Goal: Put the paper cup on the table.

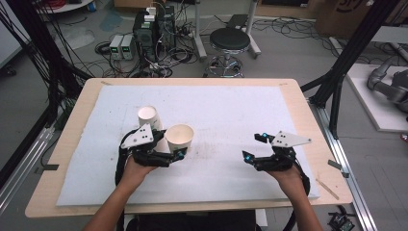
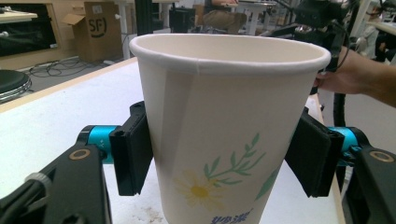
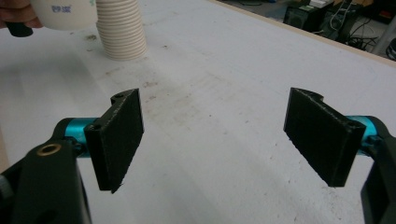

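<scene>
Between left tongs [image 2: 219,161], paper cup [image 2: 229,126], base cropped, grip unclear, right tongs [image 3: 212,140] apart.

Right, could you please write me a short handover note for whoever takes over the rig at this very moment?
Left gripper: its pads lie against both sides of the upright white paper cup with the daisy print; I cannot tell whether they press.
Right gripper: jaws wide open, empty, low over the white padded mat.
Things: the stack of ribbed white paper cups stands on the mat right beside the daisy cup.
Done: one cup is apart from the stack.
Left: probably set that cup down clear of the stack, then take the next one.
</scene>
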Motion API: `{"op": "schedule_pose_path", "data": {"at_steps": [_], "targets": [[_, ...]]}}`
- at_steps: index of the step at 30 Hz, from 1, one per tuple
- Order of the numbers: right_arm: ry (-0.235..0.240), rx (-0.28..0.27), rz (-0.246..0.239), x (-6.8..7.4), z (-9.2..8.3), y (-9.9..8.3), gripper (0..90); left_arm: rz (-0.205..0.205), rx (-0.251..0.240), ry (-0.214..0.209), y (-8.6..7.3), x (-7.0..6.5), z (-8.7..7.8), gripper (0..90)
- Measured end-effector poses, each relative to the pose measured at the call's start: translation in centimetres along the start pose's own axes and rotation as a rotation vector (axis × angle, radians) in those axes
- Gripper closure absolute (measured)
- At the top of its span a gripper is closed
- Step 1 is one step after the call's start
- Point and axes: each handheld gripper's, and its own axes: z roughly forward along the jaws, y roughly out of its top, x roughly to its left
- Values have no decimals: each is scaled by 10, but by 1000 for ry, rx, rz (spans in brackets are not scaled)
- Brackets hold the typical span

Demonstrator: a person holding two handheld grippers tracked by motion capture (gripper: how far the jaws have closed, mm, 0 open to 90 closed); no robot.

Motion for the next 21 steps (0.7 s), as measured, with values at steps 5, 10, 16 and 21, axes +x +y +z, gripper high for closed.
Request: {"op": "schedule_pose_path", "data": {"at_steps": [5,10,16,21], "targets": [[-1,5,4,0,-1,-3,202,4,0,8,-3,-3,-15,309],[-4,2,0,1,0,-3,203,-1,-29,31,-6,-4,-37,309],[-5,10,-2,1,1,-5,203,-1,-47,89,-10,-2,-65,307],[-4,12,-4,2,1,-7,202,-26,-72,160,-17,6,-91,307]]}}
